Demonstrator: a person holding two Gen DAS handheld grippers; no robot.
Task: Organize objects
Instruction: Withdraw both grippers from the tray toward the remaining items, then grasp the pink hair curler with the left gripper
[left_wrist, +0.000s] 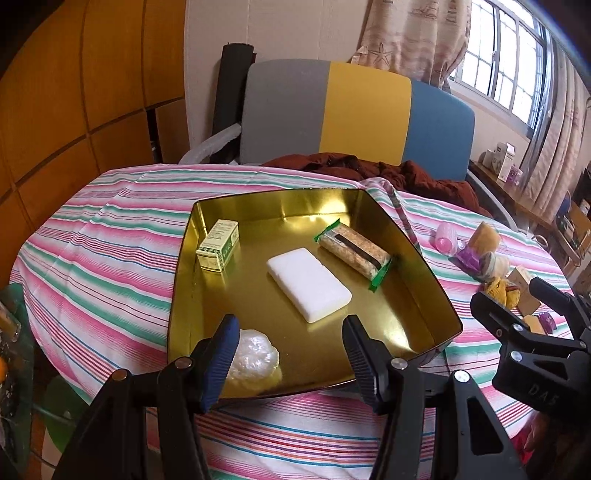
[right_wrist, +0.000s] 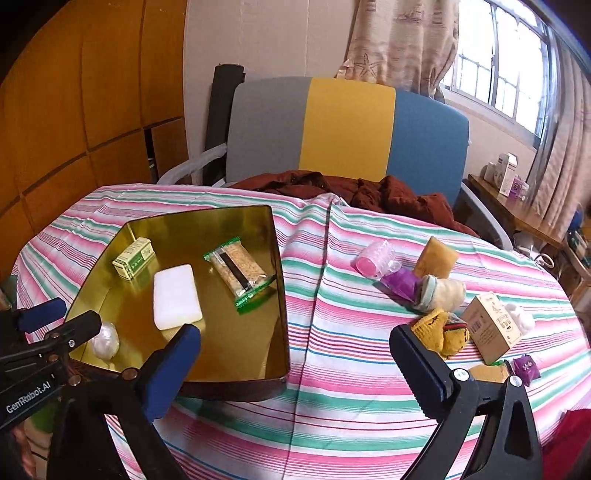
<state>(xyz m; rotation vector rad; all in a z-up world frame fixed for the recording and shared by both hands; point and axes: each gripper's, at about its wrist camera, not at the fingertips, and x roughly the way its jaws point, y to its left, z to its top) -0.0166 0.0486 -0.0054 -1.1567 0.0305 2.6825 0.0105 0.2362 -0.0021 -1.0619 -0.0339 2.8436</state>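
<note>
A gold tin tray (left_wrist: 402, 295) (right_wrist: 240, 343) sits on the striped tablecloth. In it lie a small green box (left_wrist: 218, 245) (right_wrist: 133, 257), a white soap bar (left_wrist: 308, 290) (right_wrist: 175, 297), a green-wrapped snack bar (left_wrist: 354, 253) (right_wrist: 239, 271) and a crumpled white plastic ball (left_wrist: 256, 356) (right_wrist: 105, 341). My left gripper (left_wrist: 291, 354) (right_wrist: 61, 321) hovers open over the tray's near edge, nothing between its fingers, the ball beside its left finger. My right gripper (right_wrist: 297, 369) (left_wrist: 517, 297) stands open over bare cloth to the right of the tray, holding nothing.
Loose items lie on the cloth at the right: a pink-capped clear container (right_wrist: 373, 260), a purple packet (right_wrist: 400, 282), a yellow sponge (right_wrist: 436, 258), a cream roll (right_wrist: 443, 293), a yellow cloth (right_wrist: 441, 334), a brown carton (right_wrist: 491, 330). A chair (right_wrist: 347, 129) with a brown garment (right_wrist: 369, 192) stands behind the table.
</note>
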